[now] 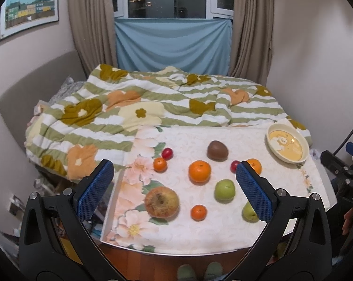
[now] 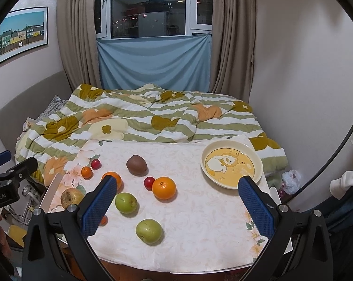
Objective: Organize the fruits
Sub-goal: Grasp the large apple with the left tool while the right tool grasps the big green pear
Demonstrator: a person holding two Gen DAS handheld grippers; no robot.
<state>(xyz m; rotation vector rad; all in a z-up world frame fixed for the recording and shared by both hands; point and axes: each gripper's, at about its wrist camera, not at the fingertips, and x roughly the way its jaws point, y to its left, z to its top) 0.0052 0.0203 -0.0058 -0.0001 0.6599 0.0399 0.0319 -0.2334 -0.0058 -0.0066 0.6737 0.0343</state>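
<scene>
The left hand-held gripper (image 1: 174,175) hovers above the near edge of the desk (image 1: 200,238) with its blue pads spread wide and nothing between them. Framed between its fingers lie a large orange (image 1: 199,171), a green fruit (image 1: 224,190), a small orange (image 1: 199,212) and a browned apple (image 1: 161,201); a brown kiwi (image 1: 217,150) sits beyond them. The right hand-held gripper (image 2: 176,190) is likewise open and empty, held over the same floral cloth (image 2: 188,234). Between its fingers lie two green fruits (image 2: 126,202) (image 2: 149,231), an orange (image 2: 164,187) touching a red grape (image 2: 149,182), and the kiwi (image 2: 136,165) farther out. Just beyond its right finger sits the empty yellow plate (image 2: 231,164). Behind the desk is a bed with a striped flowered quilt (image 2: 141,117).
</scene>
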